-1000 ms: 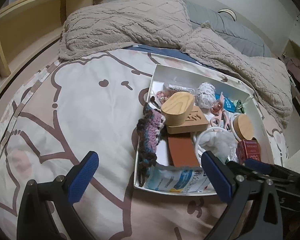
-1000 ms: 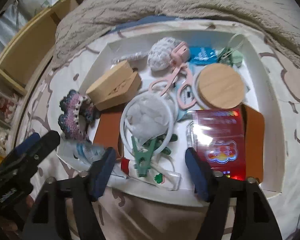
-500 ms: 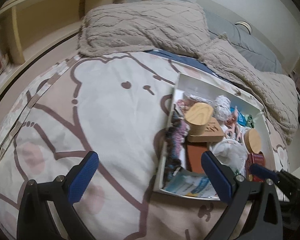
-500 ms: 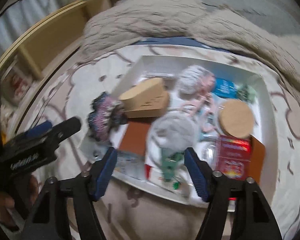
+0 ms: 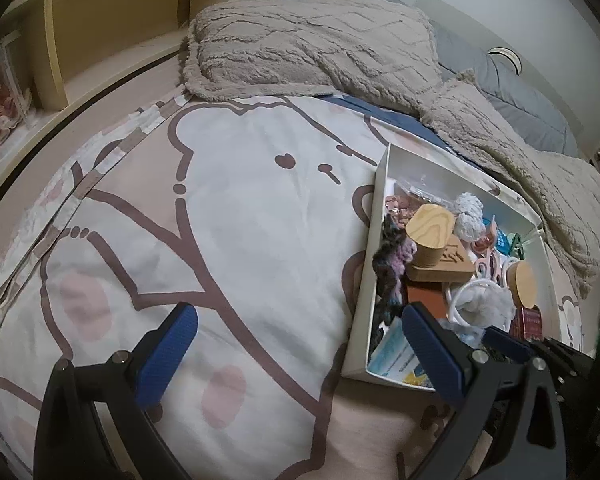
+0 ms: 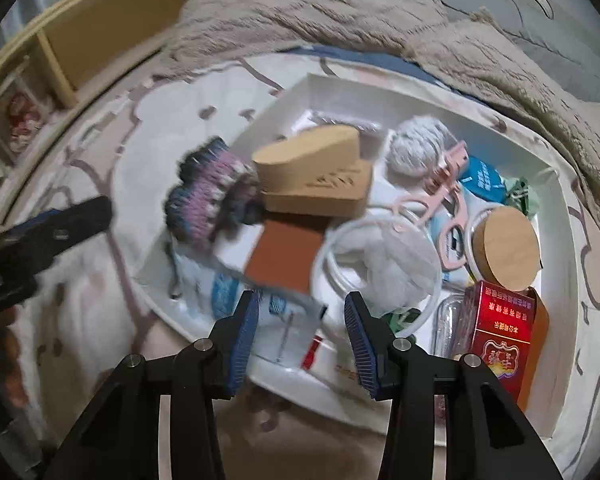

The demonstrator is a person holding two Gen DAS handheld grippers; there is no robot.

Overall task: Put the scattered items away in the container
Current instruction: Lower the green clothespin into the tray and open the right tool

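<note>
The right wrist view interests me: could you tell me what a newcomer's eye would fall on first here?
The eye lands first on the white box on the bed, crammed with odds and ends. A red carton glows at its near right corner, a round wooden lid sits just behind it, and a purple crocheted piece spills over the left wall. Low in the foreground, the right claw hangs open and empty over the box's near edge.

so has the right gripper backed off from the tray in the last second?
Yes. The right gripper pulled back from the white tray; its fingers, over the near rim before, also narrowed.
</note>
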